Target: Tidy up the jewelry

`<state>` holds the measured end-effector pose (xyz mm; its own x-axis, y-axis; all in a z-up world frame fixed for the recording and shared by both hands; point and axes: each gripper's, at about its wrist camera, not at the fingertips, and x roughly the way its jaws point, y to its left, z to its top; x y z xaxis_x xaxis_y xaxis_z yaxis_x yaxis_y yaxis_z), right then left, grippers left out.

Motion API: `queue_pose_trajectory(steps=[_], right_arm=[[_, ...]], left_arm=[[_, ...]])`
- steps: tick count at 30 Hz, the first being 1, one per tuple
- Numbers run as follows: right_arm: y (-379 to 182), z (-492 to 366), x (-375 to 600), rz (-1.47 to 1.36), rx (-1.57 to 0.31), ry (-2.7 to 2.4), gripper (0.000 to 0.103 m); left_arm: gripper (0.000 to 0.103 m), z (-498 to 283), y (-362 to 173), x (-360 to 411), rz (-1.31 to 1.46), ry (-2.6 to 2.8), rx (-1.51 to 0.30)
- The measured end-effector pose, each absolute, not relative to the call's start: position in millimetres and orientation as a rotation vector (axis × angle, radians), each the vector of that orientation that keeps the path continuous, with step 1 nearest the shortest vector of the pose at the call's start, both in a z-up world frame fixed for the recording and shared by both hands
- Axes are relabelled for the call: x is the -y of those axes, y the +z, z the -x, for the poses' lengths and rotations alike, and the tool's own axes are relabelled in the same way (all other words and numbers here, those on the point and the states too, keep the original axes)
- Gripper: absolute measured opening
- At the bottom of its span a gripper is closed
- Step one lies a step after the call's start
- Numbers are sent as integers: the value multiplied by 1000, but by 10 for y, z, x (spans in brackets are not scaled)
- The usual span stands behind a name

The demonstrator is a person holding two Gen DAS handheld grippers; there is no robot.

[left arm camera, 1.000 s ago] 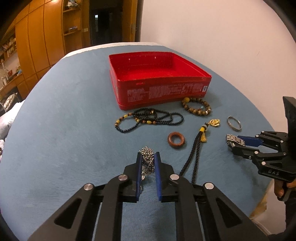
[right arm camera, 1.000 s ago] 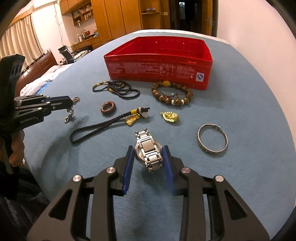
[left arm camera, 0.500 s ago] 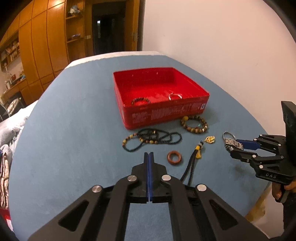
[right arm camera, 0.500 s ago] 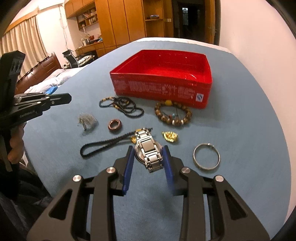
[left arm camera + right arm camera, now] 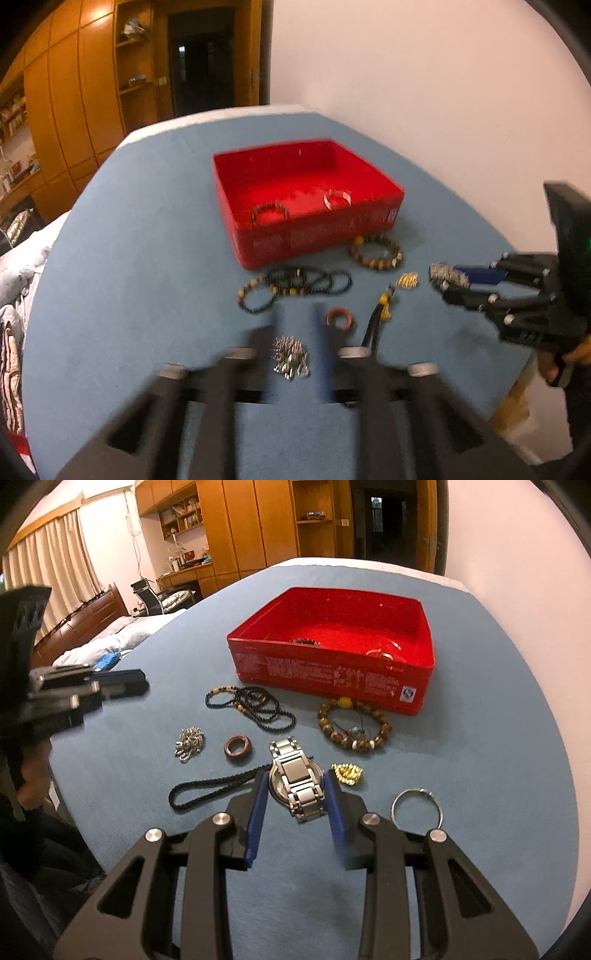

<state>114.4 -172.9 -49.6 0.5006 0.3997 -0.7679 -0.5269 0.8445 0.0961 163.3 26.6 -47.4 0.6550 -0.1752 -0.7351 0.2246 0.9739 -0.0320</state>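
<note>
Steel watch (image 5: 297,781) clamped between right tongs (image 5: 297,794), above table.

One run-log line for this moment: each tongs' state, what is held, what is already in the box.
left tongs: opening, silver chain lying loose below | right tongs: shut on watch | red box: bead bracelet, ring

Home bedroom: bed (image 5: 110,642), wooden wardrobes (image 5: 240,528)
</note>
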Motion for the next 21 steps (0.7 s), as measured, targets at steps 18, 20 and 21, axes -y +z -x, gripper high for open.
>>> queue_pose_trajectory(steps=[18, 20, 21], right_arm=[[-643, -1122, 1898, 103, -925, 541, 30], [-629, -1117, 1895, 103, -921, 543, 30], [-623, -1114, 1889, 104, -919, 544, 30]], left_arm=[[13, -1880, -1292, -215, -94, -235, -975], [10, -1859, -1253, -236, -80, -234, -975], [9, -1856, -1233, -240, -76, -231, -974]])
